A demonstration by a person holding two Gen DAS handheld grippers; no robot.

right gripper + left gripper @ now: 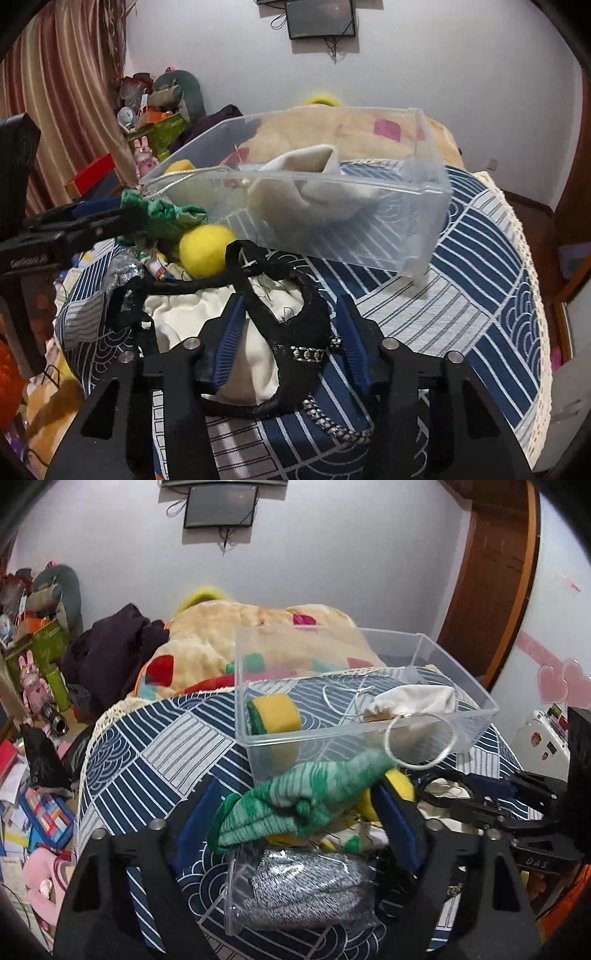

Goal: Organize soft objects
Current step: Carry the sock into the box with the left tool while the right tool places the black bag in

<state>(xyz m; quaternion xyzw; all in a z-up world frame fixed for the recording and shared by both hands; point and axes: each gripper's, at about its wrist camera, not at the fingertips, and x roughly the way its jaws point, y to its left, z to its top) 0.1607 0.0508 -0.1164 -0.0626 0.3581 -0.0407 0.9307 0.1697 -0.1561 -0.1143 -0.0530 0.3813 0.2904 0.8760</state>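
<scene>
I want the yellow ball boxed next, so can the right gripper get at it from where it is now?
Probably not directly: the right gripper straddles the black strap, which lies between it and the yellow ball.

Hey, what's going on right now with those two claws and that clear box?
Left gripper shut on green striped cloth, just short of the clear box. Right gripper open around a black strap. Sponge and white pouch already inside.
</scene>
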